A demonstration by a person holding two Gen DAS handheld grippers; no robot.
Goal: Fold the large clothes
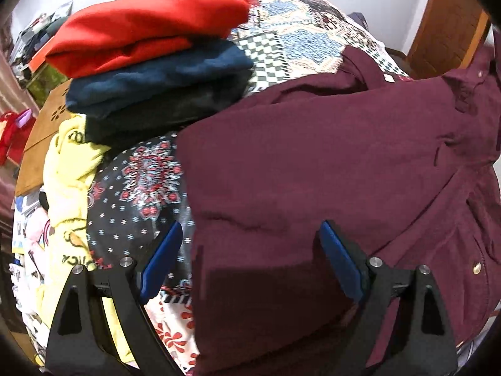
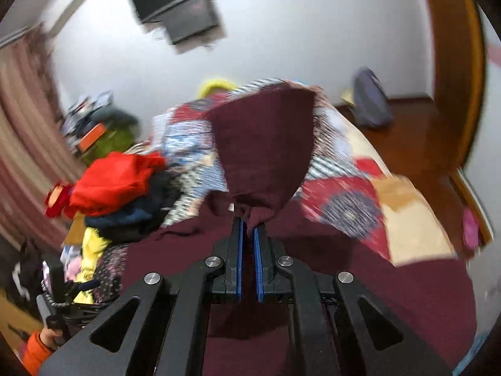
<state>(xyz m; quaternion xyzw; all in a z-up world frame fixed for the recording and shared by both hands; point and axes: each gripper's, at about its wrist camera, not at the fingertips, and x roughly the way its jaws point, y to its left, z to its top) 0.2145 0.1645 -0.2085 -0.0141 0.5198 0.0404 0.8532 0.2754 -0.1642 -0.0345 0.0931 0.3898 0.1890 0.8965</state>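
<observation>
While right gripper pinches maroon shirt | left gripper gapes above it

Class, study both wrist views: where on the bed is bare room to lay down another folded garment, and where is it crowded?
Free: the patchwork bedspread beyond the maroon shirt, right of the folded stack topped by the red garment. A smaller patch lies between the stack and the shirt's near edge. Crowded: the left edge, where the yellow garment is heaped.

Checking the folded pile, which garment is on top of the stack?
The red garment; the dark blue one and the black one lie beneath it.
</observation>
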